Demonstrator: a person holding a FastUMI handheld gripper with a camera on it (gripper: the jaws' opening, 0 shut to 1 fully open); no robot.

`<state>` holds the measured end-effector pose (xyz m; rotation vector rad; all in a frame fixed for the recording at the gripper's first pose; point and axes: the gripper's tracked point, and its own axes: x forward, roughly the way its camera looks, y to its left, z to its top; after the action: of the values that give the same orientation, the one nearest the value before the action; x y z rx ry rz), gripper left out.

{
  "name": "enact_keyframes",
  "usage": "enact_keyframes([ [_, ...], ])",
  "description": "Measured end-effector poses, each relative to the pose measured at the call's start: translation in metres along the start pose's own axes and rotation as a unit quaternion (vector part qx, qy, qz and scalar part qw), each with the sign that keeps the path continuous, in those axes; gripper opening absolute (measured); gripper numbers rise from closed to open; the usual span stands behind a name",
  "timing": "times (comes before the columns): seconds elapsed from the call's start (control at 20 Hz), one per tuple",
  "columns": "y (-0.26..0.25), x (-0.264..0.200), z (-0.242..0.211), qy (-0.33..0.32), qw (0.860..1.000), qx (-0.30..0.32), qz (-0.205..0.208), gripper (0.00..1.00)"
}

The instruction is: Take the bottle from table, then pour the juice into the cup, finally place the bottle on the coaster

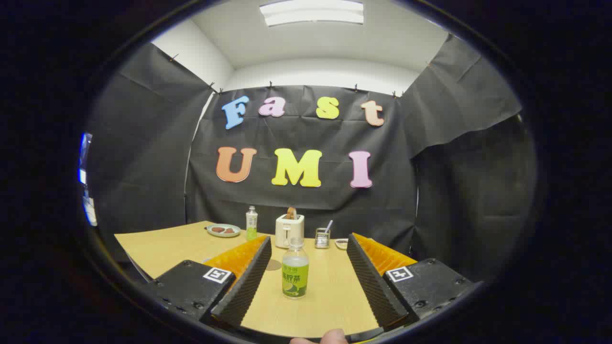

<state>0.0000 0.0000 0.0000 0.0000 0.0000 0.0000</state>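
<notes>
The light wooden table (162, 246) carries everything; its near edge is hidden under the gripper (309, 267) body, and its left corner is cut off. The gripper's two ridged fingers (246, 279) stand wide apart, clamped on nothing, and a person's fingertip (333, 337) shows just below them, mostly cut off.

Upright on the table between the fingers, touching neither, stands the clear plastic bottle with a green label (295, 268), holding pale liquid. Its label bears printed characters, too small to make out.

Beyond the fingers, near the table's far edge, a white toaster (289, 230) holds a brown slice of something in its slot. Left of it stands a second, smaller-looking clear bottle with a green label (251, 223), its writing illegible. Further left lies a pale round plate (223, 230) with two dark reddish pieces on it, hard to identify. Right of the toaster sits a small wire holder (322, 238) with a pale handle sticking up, and beside that a small shallow dish (341, 243), partly hidden by the right finger.

A flat round brownish disc (273, 264) lies just beside the left finger, half covered by it.
</notes>
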Motion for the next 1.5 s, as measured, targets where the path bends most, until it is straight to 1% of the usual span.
enact_keyframes([
  [0.35, -0.003, 0.003, -0.003, 0.005, 1.0, 0.005, 0.0, 1.0],
  [0.55, -0.001, 0.004, -0.008, 0.012, 1.0, 0.005, 0.006, 1.0],
  [1.05, -0.011, 0.004, 0.001, -0.011, 1.0, -0.02, -0.016, 1.0],
  [1.35, -0.002, 0.023, -0.017, 0.001, 1.0, -0.009, -0.004, 1.0],
  [1.5, -0.002, 0.036, -0.032, 0.015, 1.0, -0.004, -0.008, 1.0],
])
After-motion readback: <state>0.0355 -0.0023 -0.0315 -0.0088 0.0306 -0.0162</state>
